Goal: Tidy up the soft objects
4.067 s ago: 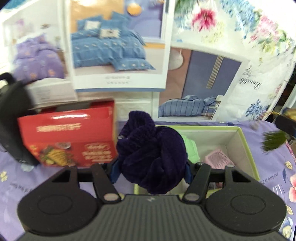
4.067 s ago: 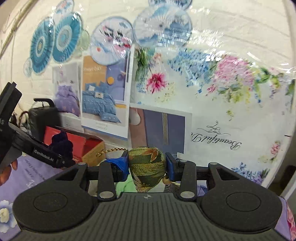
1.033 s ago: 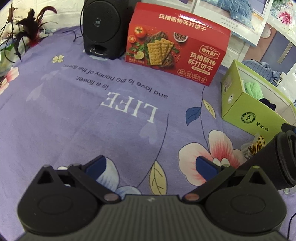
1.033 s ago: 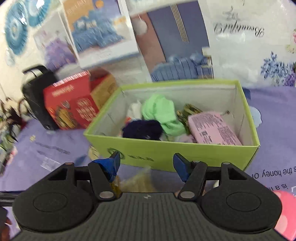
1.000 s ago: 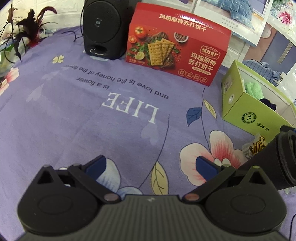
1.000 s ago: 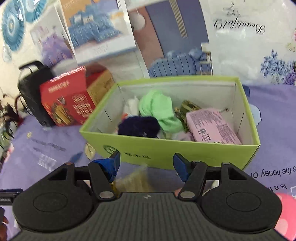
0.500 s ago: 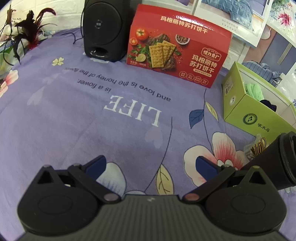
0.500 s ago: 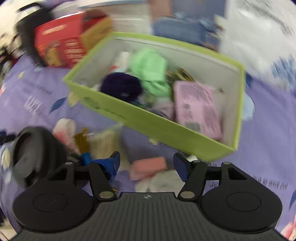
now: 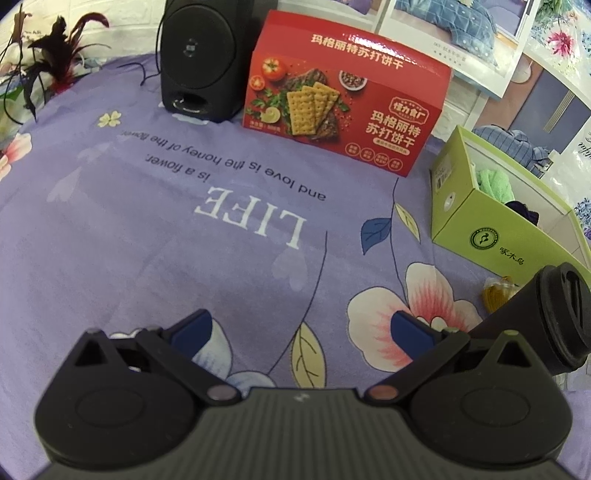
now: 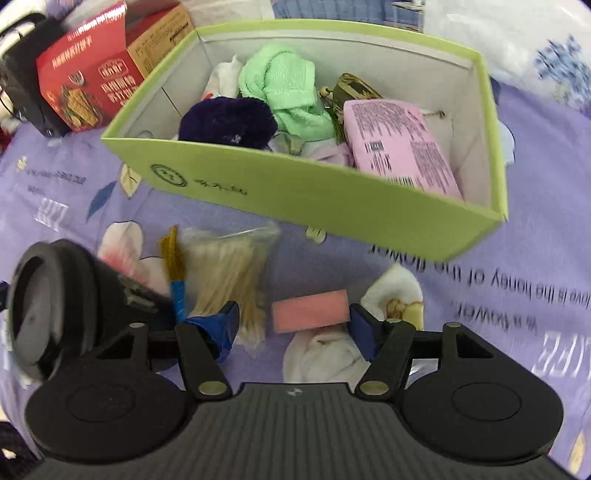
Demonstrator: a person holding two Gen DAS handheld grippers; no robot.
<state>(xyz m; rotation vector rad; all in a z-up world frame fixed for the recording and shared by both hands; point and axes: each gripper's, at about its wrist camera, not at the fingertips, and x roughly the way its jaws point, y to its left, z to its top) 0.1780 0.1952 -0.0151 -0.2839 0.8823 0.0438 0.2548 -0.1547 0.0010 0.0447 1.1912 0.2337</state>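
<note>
- A purple floral cloth covers the surface; bedding posters line the wall.
- The green box holds a green towel, dark purple cloth and pink packet.
- The left gripper is spread and empty.
- The right gripper is released above a pink sponge and white cloth.

Your left gripper is all matte black plastic: a ribbed, grooved hump down the middle and a rounded housing either side, each with a shallow circular recess pressed into it. Two angled black link arms run forward to the fingers, which wear dark blue pads. There's a silvery pivot screw on the left link, a more coppery one on the right, plus a tiny white mark on the ribs. Your right gripper is the same build, blue pads too, both pivot screws brass-toned, and its round black camera barrel shows in the left view.
</note>
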